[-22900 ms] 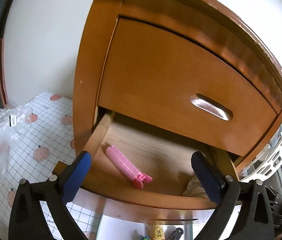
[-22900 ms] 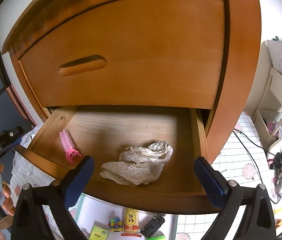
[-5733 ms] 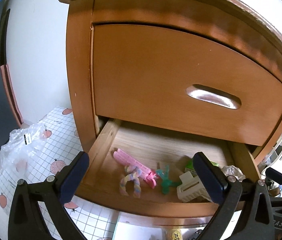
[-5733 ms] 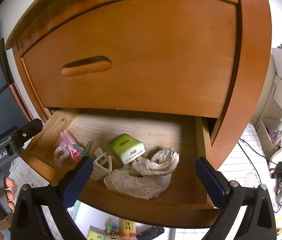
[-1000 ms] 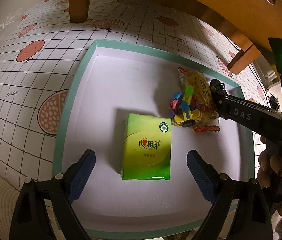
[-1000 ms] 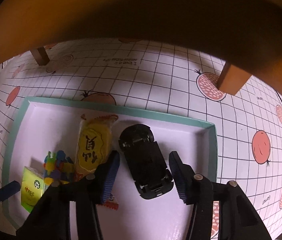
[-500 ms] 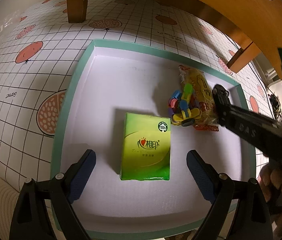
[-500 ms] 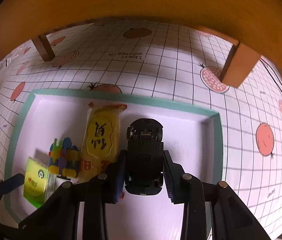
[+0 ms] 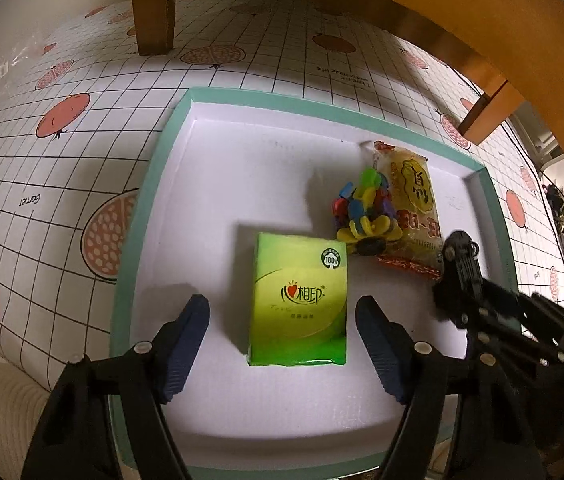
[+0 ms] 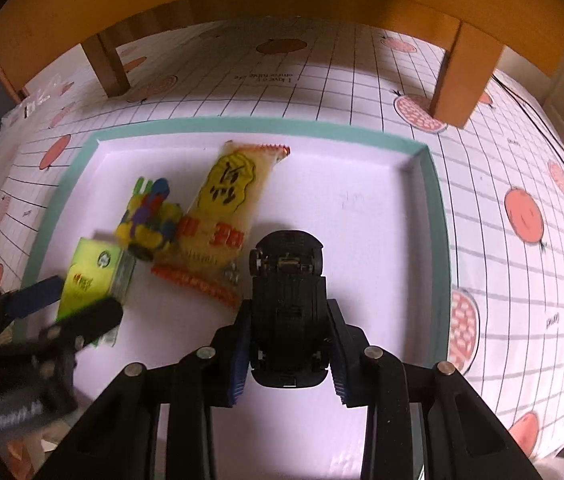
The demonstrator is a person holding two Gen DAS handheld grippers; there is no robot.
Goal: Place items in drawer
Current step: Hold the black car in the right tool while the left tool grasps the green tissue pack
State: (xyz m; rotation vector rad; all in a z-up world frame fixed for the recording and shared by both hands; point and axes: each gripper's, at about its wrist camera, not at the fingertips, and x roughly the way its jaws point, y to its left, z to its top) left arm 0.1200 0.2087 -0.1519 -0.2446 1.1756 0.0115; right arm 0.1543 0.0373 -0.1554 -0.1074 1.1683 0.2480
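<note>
A green tissue pack (image 9: 300, 296) lies flat in a white tray with a teal rim (image 9: 153, 184). My left gripper (image 9: 282, 340) is open just above the tray floor, its blue pads apart on either side of the pack's near end without touching it. Beside the pack lie a colourful plastic toy (image 9: 364, 216) and a yellow snack packet (image 9: 414, 208). My right gripper (image 10: 288, 344) is shut on a black toy car (image 10: 288, 300), held slightly above the tray to the right of the snack packet (image 10: 225, 200). The car (image 9: 462, 268) also shows in the left wrist view.
The tray sits on a gridded floor mat with fruit prints (image 9: 81, 112). The wooden cabinet overhangs the scene, with its legs (image 9: 153, 12) (image 10: 458, 76) standing on the mat behind the tray. The left gripper (image 10: 61, 304) is blurred at the right wrist view's lower left.
My right gripper has closed on the toy car and raised it off the tray. My left gripper has come closer to the tissue pack, its fingers now flanking it.
</note>
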